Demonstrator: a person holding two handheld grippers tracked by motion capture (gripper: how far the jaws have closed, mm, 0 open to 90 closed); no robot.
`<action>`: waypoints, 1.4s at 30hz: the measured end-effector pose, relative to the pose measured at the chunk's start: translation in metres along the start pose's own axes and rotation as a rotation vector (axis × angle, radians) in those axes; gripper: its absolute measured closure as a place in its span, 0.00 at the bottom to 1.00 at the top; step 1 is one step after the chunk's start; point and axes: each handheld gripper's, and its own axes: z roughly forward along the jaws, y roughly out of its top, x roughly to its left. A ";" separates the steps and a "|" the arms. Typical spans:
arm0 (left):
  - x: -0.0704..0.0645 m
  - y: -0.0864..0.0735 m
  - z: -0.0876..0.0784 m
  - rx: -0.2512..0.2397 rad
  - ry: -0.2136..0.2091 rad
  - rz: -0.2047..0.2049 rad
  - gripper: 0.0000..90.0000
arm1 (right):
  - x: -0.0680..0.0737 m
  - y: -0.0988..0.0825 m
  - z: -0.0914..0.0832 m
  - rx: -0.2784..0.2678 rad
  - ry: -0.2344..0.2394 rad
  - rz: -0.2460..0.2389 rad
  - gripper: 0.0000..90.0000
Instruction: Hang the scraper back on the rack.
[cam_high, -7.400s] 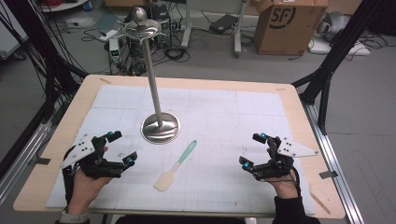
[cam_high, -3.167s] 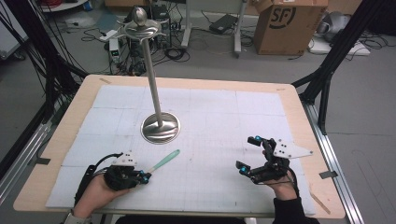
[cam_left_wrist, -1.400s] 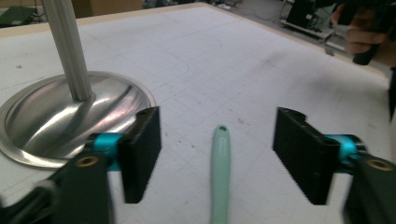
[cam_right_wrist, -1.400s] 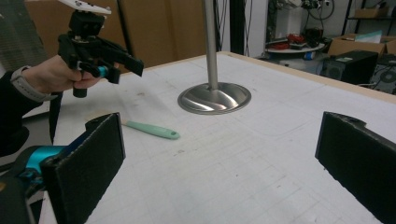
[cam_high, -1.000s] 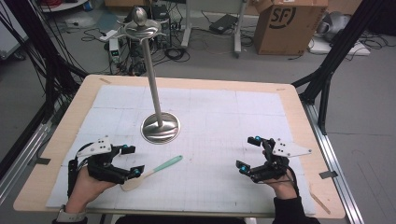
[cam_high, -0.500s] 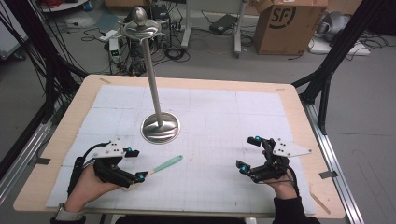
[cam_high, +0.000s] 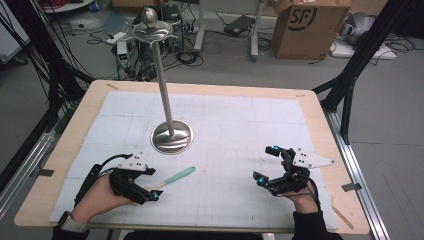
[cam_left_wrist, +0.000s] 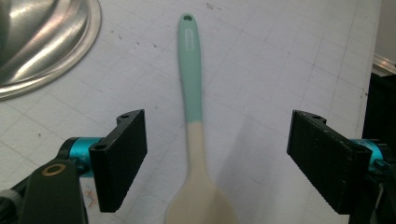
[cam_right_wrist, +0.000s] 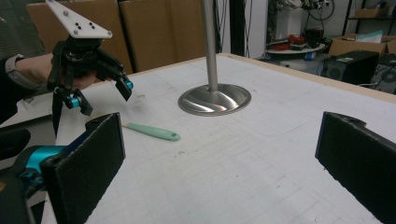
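Note:
A spatula (cam_high: 178, 175) with a teal handle and a cream blade lies flat on the white mat, in front of a metal stand (cam_high: 172, 137). My left gripper (cam_high: 151, 185) hovers over its blade end. In the left gripper view the spatula (cam_left_wrist: 194, 93) runs up between the two jaws of the left gripper (cam_left_wrist: 217, 135); they have just been closing but stand well apart from it. My right gripper (cam_high: 265, 163) rests open at the front right with nothing between its jaws. The right gripper view shows the spatula (cam_right_wrist: 152, 131) and the left gripper (cam_right_wrist: 100, 95) beyond the right gripper (cam_right_wrist: 219, 154).
The stand's tall pole (cam_high: 161, 75) rises from its round base (cam_right_wrist: 215, 99) at mid-table. A white gridded mat (cam_high: 250, 115) covers the wooden table. A cardboard box (cam_high: 305, 25) and cables lie on the floor behind.
My left gripper has slid right over the spatula's blade, which now lies under it. Since the earliest frame the spatula has shifted left and turned. The right gripper has kept still.

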 end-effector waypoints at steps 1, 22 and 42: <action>0.000 0.000 0.001 0.007 -0.004 0.000 0.24 | 0.000 0.000 0.000 -0.003 0.000 -0.005 0.01; 0.007 0.012 0.015 0.234 0.018 0.042 0.46 | 0.001 0.000 0.001 -0.006 0.010 -0.011 0.01; 0.003 0.038 0.035 0.465 0.051 0.113 0.64 | -0.003 0.002 -0.003 -0.036 0.007 0.016 0.01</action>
